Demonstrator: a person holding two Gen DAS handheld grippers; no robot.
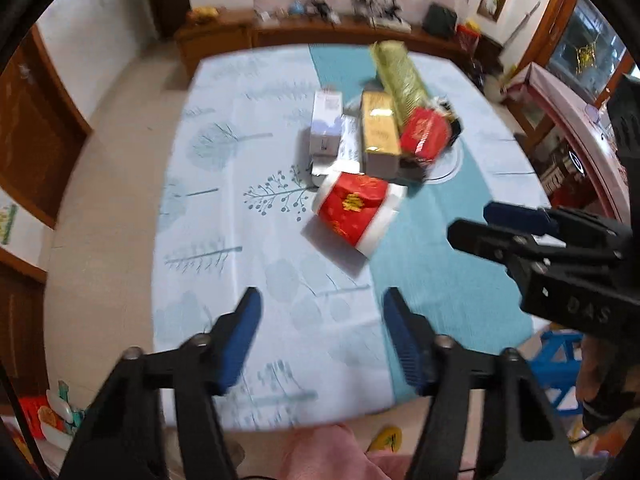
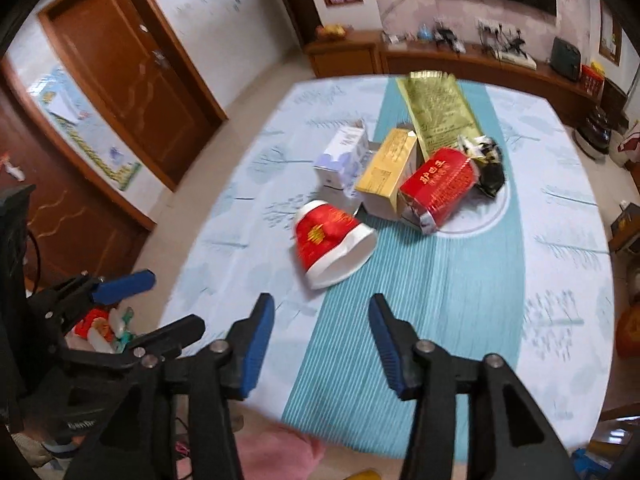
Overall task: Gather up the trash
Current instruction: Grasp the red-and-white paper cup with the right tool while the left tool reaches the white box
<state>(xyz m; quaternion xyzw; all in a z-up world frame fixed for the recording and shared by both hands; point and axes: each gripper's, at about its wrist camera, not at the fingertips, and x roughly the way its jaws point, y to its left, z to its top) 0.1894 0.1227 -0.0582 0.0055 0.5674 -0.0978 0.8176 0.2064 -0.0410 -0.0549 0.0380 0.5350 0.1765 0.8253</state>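
My left gripper (image 1: 322,300) is matte black plastic with two angular arms, each ending in a ribbed blue pad, and round silver screws sit at the joints. My right gripper (image 2: 322,306) has the same black frame, blue pads and silver screws, and its housing carries pale embossed lettering. A pink fabric, seemingly clothing, shows below both, and a glimpse of skin behind the right housing

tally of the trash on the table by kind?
Cups: 1, red cup
Boxes: 2, white box, yellow box
Pouches: 2, red pouch, gold pouch
Dark wrappers: 1 clump, black wrapper; count inside unclear
Total: 6
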